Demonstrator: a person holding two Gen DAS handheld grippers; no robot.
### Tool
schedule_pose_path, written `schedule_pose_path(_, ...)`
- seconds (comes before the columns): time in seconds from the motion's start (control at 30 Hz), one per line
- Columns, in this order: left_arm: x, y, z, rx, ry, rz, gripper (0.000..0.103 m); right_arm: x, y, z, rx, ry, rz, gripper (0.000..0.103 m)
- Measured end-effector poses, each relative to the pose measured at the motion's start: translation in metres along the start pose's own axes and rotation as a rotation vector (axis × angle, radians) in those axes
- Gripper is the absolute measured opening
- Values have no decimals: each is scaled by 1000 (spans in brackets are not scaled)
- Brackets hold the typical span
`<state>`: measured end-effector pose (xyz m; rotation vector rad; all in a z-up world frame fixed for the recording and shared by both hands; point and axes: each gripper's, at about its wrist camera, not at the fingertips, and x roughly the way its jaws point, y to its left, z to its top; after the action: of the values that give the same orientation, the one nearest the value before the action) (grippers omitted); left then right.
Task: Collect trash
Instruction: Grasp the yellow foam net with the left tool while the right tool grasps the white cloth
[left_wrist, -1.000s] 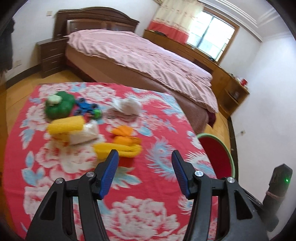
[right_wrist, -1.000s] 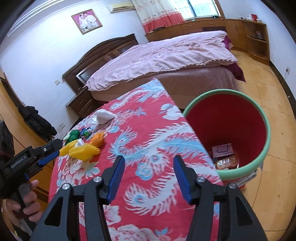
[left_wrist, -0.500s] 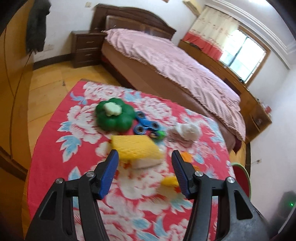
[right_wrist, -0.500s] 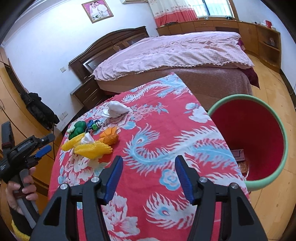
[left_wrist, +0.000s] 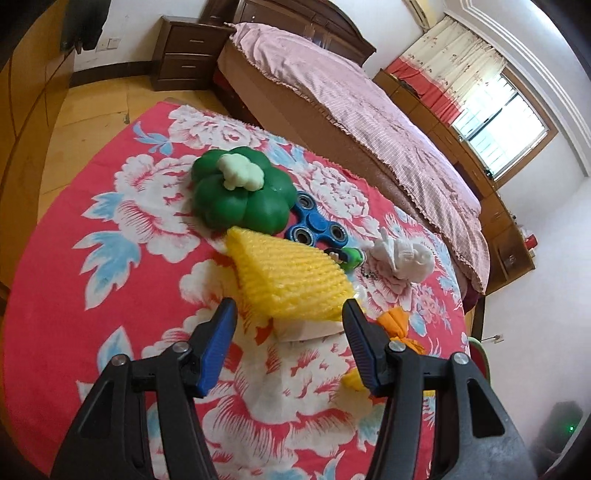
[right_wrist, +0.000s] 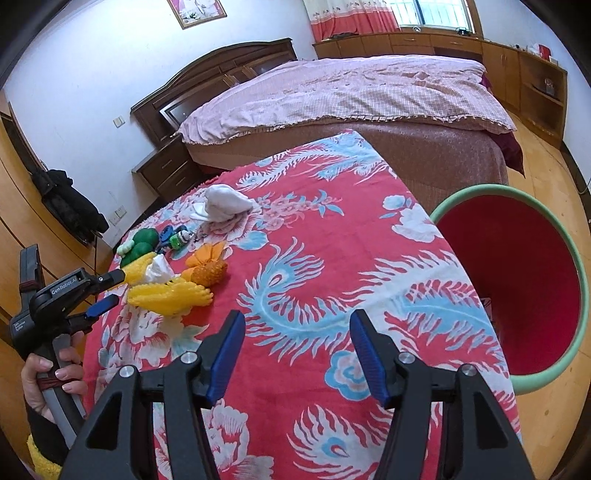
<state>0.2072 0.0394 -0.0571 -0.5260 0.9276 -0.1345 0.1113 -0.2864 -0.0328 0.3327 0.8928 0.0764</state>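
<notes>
Left wrist view: my left hand-held gripper hangs over the tabletop with its red flowered cloth, jaws closing, nothing pressed yet. The yellow foam net lies just ahead of the tips, on a white paper piece. Beyond: green pumpkin toy, blue fidget spinner, crumpled white tissue. Orange wrapper to the right.

Right wrist view: my right hand-held gripper is open and empty above bare cloth. The trash pile sits far left on the tabletop; my left hand-held gripper reaches it, its tips either side of the yellow foam net. Red bin stands beside the tabletop's right edge. Bed behind.
</notes>
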Motion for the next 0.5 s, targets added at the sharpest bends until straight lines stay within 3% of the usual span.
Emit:
schedule_pose_path(0.13,-1,0,2,-12,-17,-39,49,5,5,3,-18,12,-1,62)
schedule_pose_path(0.5,-11,19,7,-71,-54,-53,48,19,22,12,-70,27,13,62)
